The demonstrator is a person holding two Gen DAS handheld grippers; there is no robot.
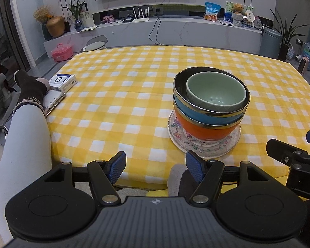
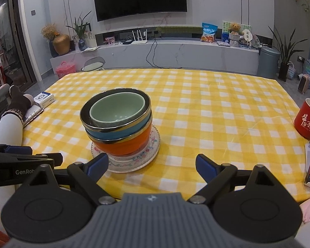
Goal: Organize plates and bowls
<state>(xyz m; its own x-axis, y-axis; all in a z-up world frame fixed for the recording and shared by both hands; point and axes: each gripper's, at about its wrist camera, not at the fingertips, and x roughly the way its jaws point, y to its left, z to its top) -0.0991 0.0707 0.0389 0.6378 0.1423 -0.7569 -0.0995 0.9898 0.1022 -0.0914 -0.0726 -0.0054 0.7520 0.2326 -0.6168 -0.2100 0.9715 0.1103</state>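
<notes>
Yellow-checked worktop [image 2: 196, 103] fills my view. Mid-worktop, a glass plate [image 2: 153, 155] carries nested bowls: orange bowl [image 2: 124, 144], blue bowl [image 2: 117, 135], green bowl [image 2: 117, 108] innermost. My left gripper [image 1: 156, 168] and right gripper [image 2: 152, 164] hover near the stack, both released, empty. Red mug [image 2: 307, 121] sits far right.

Glossy glazed ceramic bowls [image 2: 115, 124] with shiny metallic rims sit on a clear beaded glass plate [image 2: 134, 163], upon the desk's matt, creased yellow-checked cloth [image 2: 206, 113], near its front edge.
</notes>
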